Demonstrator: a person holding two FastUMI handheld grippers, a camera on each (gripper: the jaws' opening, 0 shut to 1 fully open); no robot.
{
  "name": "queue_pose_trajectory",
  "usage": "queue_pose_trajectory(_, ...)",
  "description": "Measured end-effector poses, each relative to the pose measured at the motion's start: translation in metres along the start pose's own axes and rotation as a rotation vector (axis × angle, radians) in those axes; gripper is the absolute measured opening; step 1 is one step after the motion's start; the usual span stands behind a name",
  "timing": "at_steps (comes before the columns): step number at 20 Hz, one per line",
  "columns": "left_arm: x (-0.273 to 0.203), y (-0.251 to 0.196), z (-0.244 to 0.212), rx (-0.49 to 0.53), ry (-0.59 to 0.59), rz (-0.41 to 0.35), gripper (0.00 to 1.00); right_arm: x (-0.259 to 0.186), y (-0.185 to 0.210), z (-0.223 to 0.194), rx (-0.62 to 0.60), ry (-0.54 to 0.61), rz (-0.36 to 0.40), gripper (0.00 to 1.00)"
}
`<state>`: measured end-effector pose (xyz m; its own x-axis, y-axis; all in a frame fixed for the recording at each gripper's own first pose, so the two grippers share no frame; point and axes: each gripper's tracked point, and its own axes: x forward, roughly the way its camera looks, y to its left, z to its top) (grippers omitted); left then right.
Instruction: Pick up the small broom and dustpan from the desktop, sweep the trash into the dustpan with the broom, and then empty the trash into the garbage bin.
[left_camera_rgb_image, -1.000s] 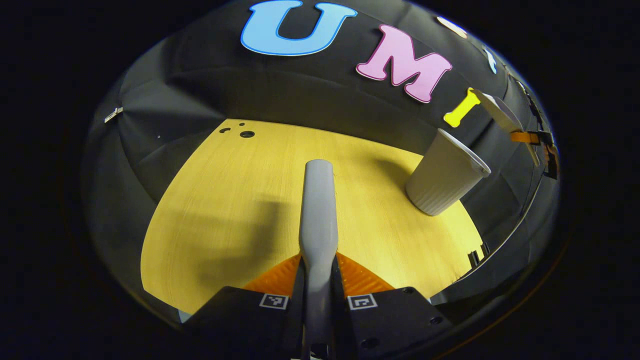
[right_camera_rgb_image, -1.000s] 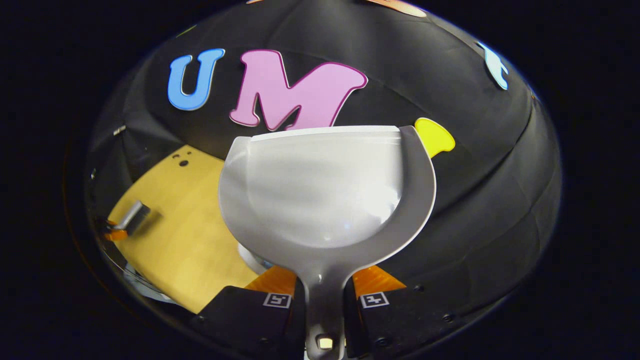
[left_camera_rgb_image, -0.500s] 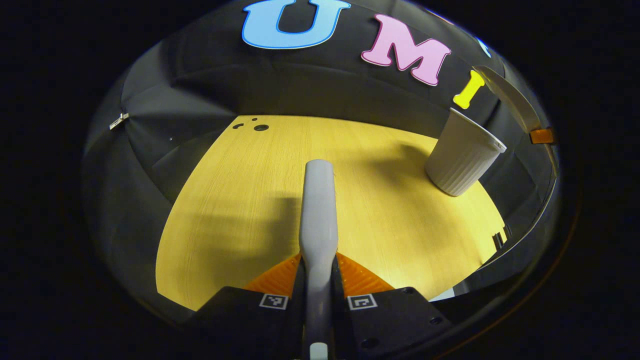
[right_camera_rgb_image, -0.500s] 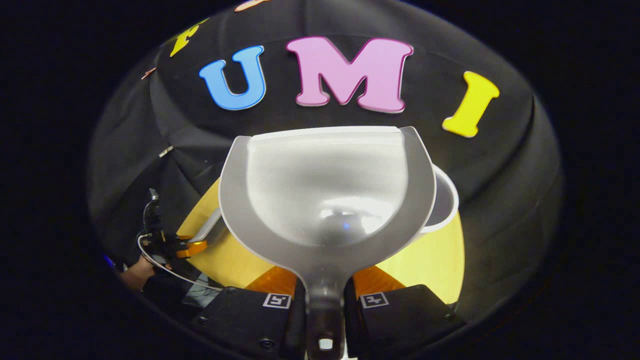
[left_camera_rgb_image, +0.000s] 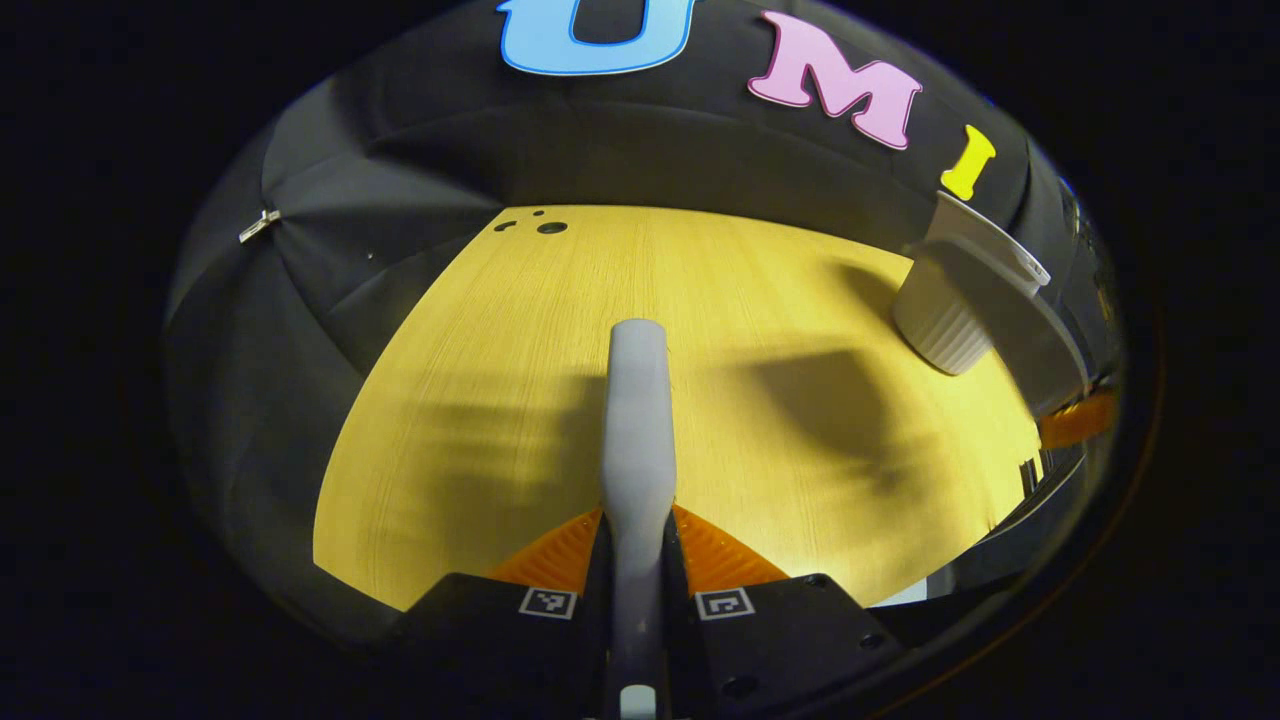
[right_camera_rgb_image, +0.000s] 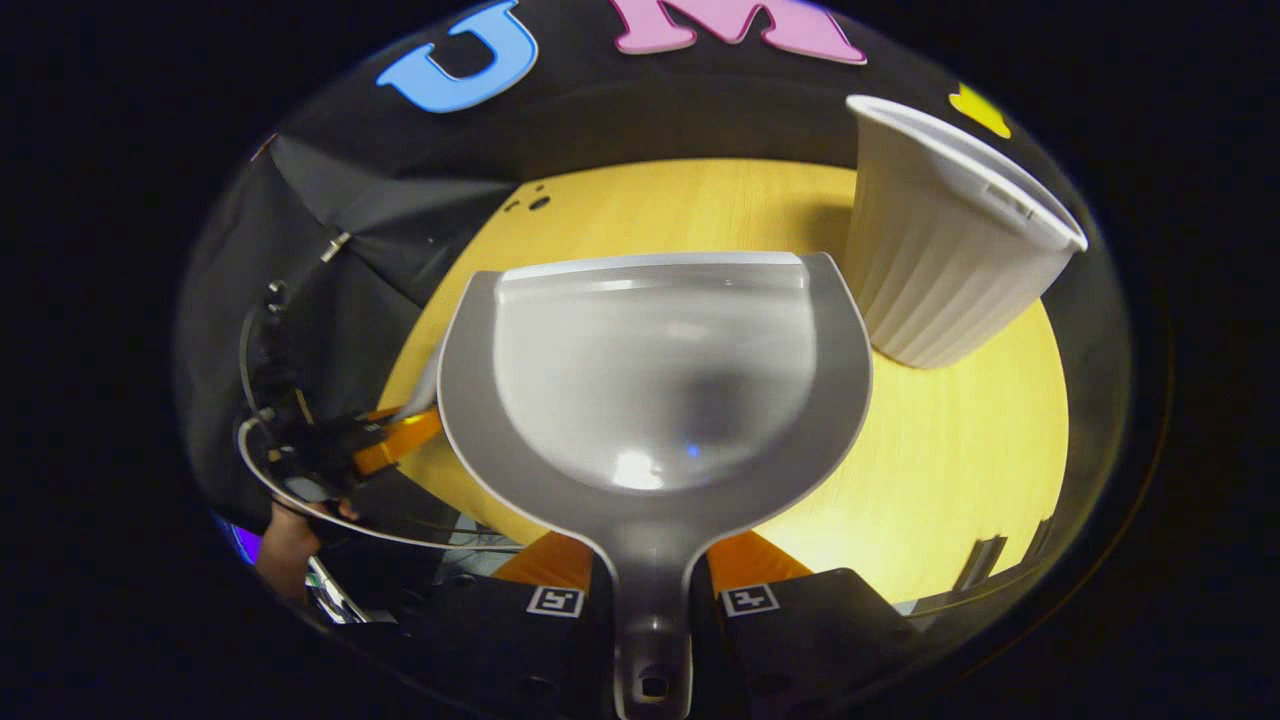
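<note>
The small broom's grey handle runs straight ahead from my left gripper, which is shut on it above the yellow desktop. The brush end is hidden. In the right gripper view the grey dustpan is held by its handle in my right gripper, level over the desktop, its scoop bare inside. The white ribbed garbage bin stands just right of the pan's front edge. The left gripper view has the bin at far right, with the dustpan's underside in front of it.
A hand holds the left gripper with its cable at the left of the right gripper view. Small dark holes mark the desktop's far corner. Black cloth walls close in the back and left. The desktop's near edge runs lower right.
The dustpan has swung down and away from over the bin, and now sits beside it over the desktop. The left gripper has shifted a little, so the bin moved right in its view.
</note>
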<state>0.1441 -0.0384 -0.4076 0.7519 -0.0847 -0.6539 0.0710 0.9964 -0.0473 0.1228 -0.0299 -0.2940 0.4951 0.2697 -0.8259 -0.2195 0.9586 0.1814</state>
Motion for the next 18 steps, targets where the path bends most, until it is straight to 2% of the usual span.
queue_pose_trajectory(2, 0.004, 0.002, -0.001, 0.014, 0.013, 0.029, 0.29, 0.034, -0.007, -0.011, 0.008, 0.03, -0.053, 0.35)
queue_pose_trajectory(4, 0.008, 0.001, 0.001, 0.015, 0.027, 0.046, 0.32, 0.056, -0.01, -0.019, 0.053, 0.061, -0.062, 0.35)
queue_pose_trajectory(5, 0.009, 0.0, 0.001, 0.012, 0.034, 0.051, 0.29, 0.063, -0.012, -0.022, 0.068, 0.076, -0.062, 0.35)
queue_pose_trajectory(8, 0.017, -0.006, 0.006, 0.019, 0.064, 0.052, 0.29, 0.079, -0.017, -0.034, 0.073, 0.099, -0.079, 0.35)
queue_pose_trajectory(9, 0.025, -0.006, 0.006, 0.019, 0.081, 0.055, 0.29, 0.084, -0.015, -0.034, 0.077, 0.108, -0.079, 0.27)
queue_pose_trajectory(10, 0.029, -0.007, 0.006, 0.021, 0.091, 0.059, 0.29, 0.085, -0.012, -0.036, 0.073, 0.096, -0.085, 0.44)
queue_pose_trajectory(11, 0.032, -0.006, 0.006, 0.022, 0.106, 0.067, 0.29, 0.086, -0.011, -0.036, 0.075, 0.092, -0.085, 0.36)
queue_pose_trajectory(12, 0.036, -0.006, 0.005, 0.021, 0.122, 0.077, 0.29, 0.088, -0.008, -0.04, 0.092, 0.099, -0.067, 0.36)
queue_pose_trajectory(13, 0.04, -0.006, 0.006, 0.017, 0.13, 0.076, 0.33, 0.087, -0.004, -0.042, 0.115, 0.107, -0.041, 0.38)
queue_pose_trajectory(14, 0.043, -0.008, 0.007, 0.012, 0.141, 0.076, 0.3, 0.089, -0.004, -0.042, 0.134, 0.117, -0.03, 0.4)
queue_pose_trajectory(15, 0.045, -0.008, 0.009, 0.011, 0.15, 0.078, 0.27, 0.091, -0.003, -0.041, 0.147, 0.12, -0.021, 0.56)
queue_pose_trajectory(16, 0.047, -0.008, 0.011, 0.016, 0.159, 0.077, 0.33, 0.093, 0.002, -0.036, 0.152, 0.119, -0.01, 0.43)
queue_pose_trajectory(17, 0.047, -0.009, 0.006, 0.022, 0.173, 0.075, 0.27, 0.093, 0.004, -0.037, 0.151, 0.119, -0.004, 0.5)
queue_pose_trajectory(18, 0.05, -0.009, 0.006, 0.026, 0.183, 0.074, 0.31, 0.094, 0.006, -0.036, 0.146, 0.115, -0.002, 0.54)
